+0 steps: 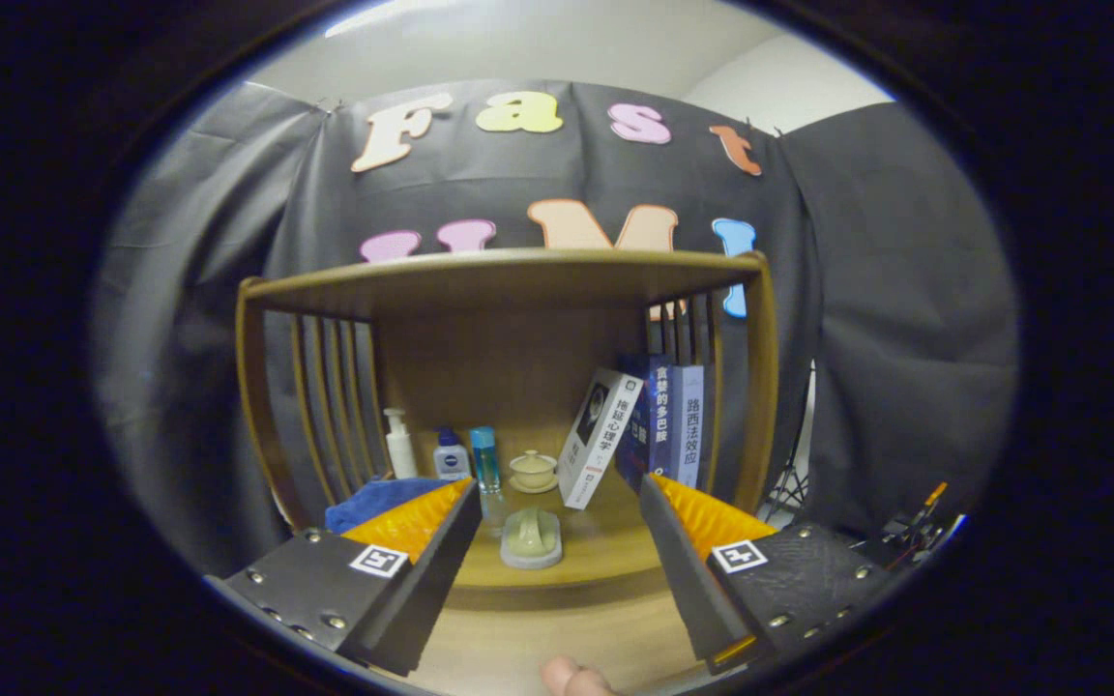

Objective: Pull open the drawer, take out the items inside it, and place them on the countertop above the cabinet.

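My gripper [557, 488] is open, its fingers spread wide and pressing on nothing. Just ahead, in line with the gap between them, a pale green lidded piece [531, 538] sits on a grey coaster near the front edge of the wooden countertop [605, 556]. Neither finger touches it. A glass bottle with a light blue cap [486, 464] stands close by the left fingertip. Below the countertop's front edge, a lighter wooden surface [538, 633] runs between the fingers; I cannot tell whether it is the drawer.
Further back stand a white pump bottle [399, 443], a blue-and-white bottle [451, 456] and a small lidded cup on a saucer [533, 472]. A blue cloth [373, 501] lies behind the left finger. Books [649, 425] lean at the right. A fingertip [571, 679] shows lowest.
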A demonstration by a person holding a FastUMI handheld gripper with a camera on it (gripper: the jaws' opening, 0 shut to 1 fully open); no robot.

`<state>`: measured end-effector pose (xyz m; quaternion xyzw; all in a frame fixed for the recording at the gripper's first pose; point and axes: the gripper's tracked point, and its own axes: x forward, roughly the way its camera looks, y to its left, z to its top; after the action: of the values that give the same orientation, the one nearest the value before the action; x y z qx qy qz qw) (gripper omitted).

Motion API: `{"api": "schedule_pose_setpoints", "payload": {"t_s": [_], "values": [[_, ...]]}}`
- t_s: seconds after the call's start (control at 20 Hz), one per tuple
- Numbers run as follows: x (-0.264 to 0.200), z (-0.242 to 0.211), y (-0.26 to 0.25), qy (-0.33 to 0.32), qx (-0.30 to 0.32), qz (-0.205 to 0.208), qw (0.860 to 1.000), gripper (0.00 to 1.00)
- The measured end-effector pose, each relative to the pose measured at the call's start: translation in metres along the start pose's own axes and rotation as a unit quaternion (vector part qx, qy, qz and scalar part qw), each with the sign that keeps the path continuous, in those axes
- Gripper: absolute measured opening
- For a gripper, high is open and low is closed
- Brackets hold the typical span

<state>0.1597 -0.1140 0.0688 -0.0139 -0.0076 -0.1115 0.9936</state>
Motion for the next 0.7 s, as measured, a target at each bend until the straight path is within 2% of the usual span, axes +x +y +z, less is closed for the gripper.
{"api": "schedule_pose_setpoints", "payload": {"t_s": [0.35,0.45,0.55,0.7], "values": [[-0.112,0.03,0.02,-0.044,-0.024,0.013,0.999,0.98],[-0.136,0.021,0.029,-0.043,-0.035,0.026,0.998,0.98],[-0.151,0.003,0.028,-0.042,-0.046,0.021,0.998,0.98],[-0.171,-0.039,0.035,-0.018,-0.051,0.026,0.998,0.98]]}}
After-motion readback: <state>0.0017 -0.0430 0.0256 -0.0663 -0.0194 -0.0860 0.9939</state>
